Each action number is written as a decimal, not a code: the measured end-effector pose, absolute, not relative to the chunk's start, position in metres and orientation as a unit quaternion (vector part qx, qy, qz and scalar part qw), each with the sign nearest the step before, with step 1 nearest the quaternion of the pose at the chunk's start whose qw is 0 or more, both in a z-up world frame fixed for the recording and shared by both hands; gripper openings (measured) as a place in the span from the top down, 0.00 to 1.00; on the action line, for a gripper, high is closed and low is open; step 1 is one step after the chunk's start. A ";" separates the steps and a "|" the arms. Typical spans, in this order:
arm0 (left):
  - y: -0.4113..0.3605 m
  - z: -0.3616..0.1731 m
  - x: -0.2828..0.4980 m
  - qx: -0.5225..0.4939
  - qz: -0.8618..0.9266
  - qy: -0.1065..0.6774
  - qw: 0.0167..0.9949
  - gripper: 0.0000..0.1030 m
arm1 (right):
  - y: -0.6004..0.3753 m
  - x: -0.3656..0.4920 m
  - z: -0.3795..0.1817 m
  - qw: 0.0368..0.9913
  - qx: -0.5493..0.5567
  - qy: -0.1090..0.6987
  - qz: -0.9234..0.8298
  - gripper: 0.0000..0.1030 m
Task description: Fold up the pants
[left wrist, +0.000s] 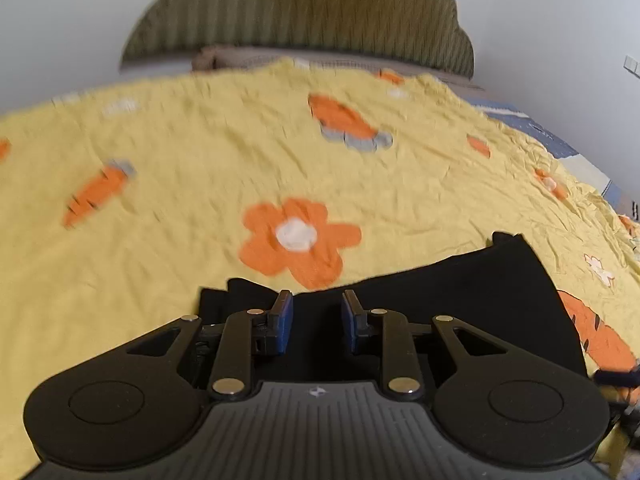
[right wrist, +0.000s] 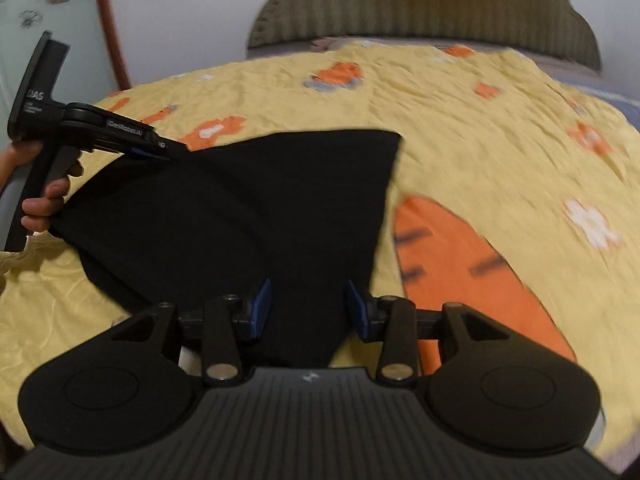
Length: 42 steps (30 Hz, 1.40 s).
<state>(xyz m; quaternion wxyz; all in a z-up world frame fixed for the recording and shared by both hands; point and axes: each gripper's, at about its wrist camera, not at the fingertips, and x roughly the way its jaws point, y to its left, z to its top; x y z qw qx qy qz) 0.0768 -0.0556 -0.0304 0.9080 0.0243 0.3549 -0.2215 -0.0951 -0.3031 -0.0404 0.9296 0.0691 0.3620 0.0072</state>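
The black pants (right wrist: 248, 208) lie folded on the yellow bedspread (right wrist: 500, 128). In the left wrist view the pants (left wrist: 460, 292) stretch from under my fingers out to the right. My left gripper (left wrist: 317, 312) is open, its blue pads (left wrist: 285, 320) spread over the cloth's near edge. It also shows in the right wrist view (right wrist: 160, 148), at the pants' left corner. My right gripper (right wrist: 308, 304) is open, jaws wide apart over the pants' near end, with cloth between and below them.
The bedspread (left wrist: 180, 168) has orange flowers (left wrist: 298, 236) and carrots (right wrist: 472, 264). A green padded headboard (left wrist: 300, 12) stands at the far end against a white wall. A person's hand (right wrist: 44, 200) holds the left gripper's handle.
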 end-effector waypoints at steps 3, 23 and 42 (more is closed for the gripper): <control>-0.045 -0.026 0.058 0.032 -0.224 0.338 0.914 0.69 | -0.304 -0.106 -0.026 0.932 0.068 0.354 -0.034 0.62; -0.039 -0.050 0.094 0.055 -0.194 0.349 0.915 0.42 | -0.203 -0.032 -0.008 0.952 0.007 0.306 0.011 0.09; 0.009 -0.019 0.044 0.006 -0.174 0.341 0.924 0.43 | -0.077 -0.031 -0.044 0.941 -0.120 0.312 0.056 0.00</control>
